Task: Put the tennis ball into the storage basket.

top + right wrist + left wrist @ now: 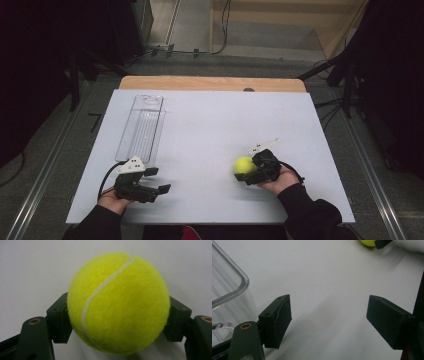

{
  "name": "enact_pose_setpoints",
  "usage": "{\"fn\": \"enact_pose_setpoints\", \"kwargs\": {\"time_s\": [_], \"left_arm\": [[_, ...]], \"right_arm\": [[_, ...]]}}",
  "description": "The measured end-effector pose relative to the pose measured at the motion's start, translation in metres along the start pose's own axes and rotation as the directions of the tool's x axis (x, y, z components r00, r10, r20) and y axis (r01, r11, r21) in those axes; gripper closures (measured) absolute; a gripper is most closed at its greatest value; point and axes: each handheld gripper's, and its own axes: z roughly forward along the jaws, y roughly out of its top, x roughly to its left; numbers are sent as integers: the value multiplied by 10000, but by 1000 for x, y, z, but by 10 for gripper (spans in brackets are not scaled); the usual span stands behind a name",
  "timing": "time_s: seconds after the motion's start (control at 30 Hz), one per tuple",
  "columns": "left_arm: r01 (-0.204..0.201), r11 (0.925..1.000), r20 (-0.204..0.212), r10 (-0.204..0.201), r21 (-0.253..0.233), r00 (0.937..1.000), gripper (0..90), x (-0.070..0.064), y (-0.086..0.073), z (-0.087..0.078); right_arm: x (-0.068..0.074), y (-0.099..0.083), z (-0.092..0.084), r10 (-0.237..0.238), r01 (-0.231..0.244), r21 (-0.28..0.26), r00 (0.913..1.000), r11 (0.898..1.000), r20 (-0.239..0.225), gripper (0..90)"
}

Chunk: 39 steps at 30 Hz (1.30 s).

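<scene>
Jaws of the right gripper (117, 322) squeezed both sides of the yellow ball (117, 302), ready to lift it off the table (210, 130). Left gripper (328, 320) waited beside the clear tray (227, 290), jaws apart.

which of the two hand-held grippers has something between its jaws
The right hand-held gripper: its jaws are shut on the yellow-green felt tennis ball. The left hand-held gripper stands open over bare white table.
</scene>
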Motion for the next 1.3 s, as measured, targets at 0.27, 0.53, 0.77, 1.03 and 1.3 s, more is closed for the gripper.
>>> {"fn": "enact_pose_setpoints", "kwargs": {"time_s": [0.27, 0.53, 0.77, 1.03, 1.3], "left_arm": [[-11, 10000, 0, 11, 6, 10000, 208, 0, 0, 0], [-10, 10000, -2, 10, -1, 10000, 208, 0, 0, 0], [-13, 10000, -18, 13, -2, 10000, 208, 0, 0, 0], [-16, 10000, -50, 15, -17, 10000, 208, 0, 0, -1], [-52, 10000, -47, 52, 13, 10000, 208, 0, 0, 0]], "right_arm": [[-2, 1, -8, -1, 4, -641, 10000, 9979, 43, 234], [-1, 3, -16, -3, -12, -1261, 9999, 9920, -120, 234], [0, 3, -16, -45, 27, -1291, 9999, 9916, -139, 234], [2, 5, -17, -94, 66, -1476, 9998, 9890, -178, 234], [6, 9, -15, 52, -97, -1511, 9995, 9885, -301, 234]]}}
